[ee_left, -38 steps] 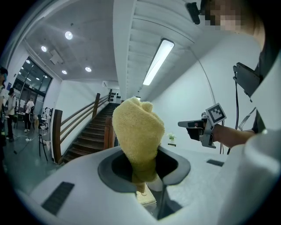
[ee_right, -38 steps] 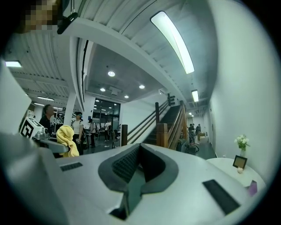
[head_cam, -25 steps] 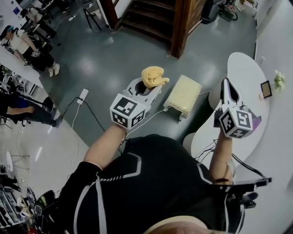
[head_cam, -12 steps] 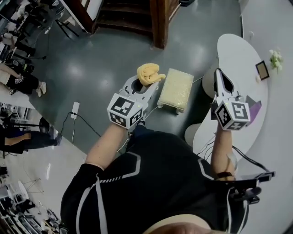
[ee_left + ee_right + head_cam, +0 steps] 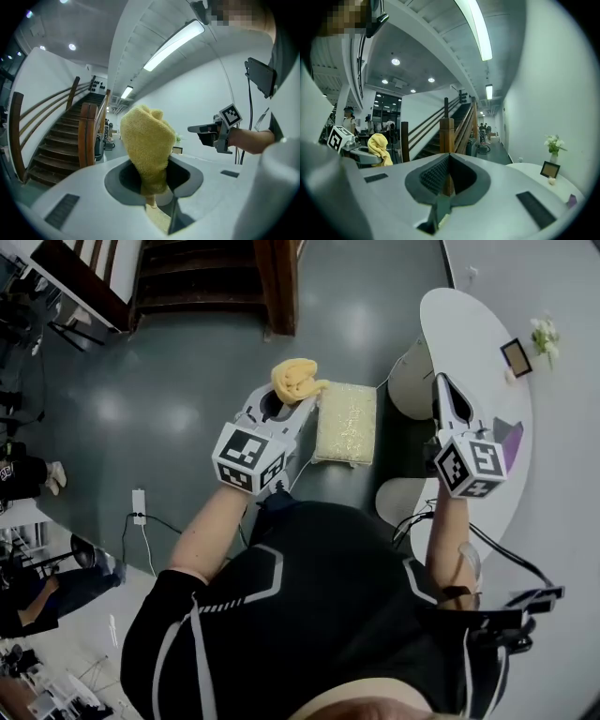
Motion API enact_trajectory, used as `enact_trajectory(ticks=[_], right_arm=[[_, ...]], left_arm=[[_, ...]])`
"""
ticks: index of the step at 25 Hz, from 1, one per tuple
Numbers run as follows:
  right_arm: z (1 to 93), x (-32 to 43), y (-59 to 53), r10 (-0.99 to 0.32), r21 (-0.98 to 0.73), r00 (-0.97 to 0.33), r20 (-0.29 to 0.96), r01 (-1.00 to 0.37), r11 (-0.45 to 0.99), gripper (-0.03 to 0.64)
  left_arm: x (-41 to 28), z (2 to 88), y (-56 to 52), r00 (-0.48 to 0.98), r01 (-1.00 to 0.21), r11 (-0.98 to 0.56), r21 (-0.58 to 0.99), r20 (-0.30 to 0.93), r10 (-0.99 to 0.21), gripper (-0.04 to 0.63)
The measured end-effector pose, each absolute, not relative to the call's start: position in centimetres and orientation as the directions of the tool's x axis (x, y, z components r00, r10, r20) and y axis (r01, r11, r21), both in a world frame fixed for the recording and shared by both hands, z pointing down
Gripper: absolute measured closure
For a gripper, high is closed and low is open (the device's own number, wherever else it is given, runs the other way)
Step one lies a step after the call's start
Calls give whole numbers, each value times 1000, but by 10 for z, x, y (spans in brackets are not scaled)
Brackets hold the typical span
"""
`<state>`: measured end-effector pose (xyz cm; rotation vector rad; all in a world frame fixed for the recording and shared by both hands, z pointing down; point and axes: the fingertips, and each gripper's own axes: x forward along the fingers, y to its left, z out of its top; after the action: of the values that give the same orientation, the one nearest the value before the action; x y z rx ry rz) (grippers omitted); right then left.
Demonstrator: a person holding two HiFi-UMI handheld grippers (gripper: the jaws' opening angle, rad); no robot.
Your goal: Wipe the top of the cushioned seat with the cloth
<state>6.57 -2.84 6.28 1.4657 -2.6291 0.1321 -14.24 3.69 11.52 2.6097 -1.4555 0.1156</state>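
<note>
Your left tongs (image 5: 292, 397) clamped on yellow cloth (image 5: 294, 377), cloth bunched upward, beside far left corner of cushioned seat (image 5: 345, 423). Your right tongs (image 5: 442, 388) closed, empty, over white counter (image 5: 473, 329).

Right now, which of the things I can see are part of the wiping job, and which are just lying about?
Part of the job:
- the yellow cloth, clamped in the left gripper
- the cushioned seat on the floor beside it

Just lying about:
- the white table
- the picture frame and flowers on it
- the power strip
- the staircase
</note>
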Motion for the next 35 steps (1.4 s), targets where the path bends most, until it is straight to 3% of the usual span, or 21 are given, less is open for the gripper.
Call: enact_trajectory(ticks=[10, 13, 25, 35], right_arm=[[86, 60, -55, -917, 36, -327, 230, -938, 344, 612], [105, 61, -62, -911, 21, -334, 242, -937, 348, 611], [226, 103, -61, -826, -90, -389, 408, -917, 388, 611], [328, 138, -60, -743, -132, -408, 530, -905, 404, 611]], left_arm=[[-179, 143, -22, 602, -799, -585, 140, 173, -779, 494], [-176, 167, -40, 595, -804, -578, 142, 232, -770, 494], [-89, 304, -41, 575, -802, -569, 179, 487, -657, 492], [1, 448, -15, 594, -769, -573, 282, 647, -478, 492]])
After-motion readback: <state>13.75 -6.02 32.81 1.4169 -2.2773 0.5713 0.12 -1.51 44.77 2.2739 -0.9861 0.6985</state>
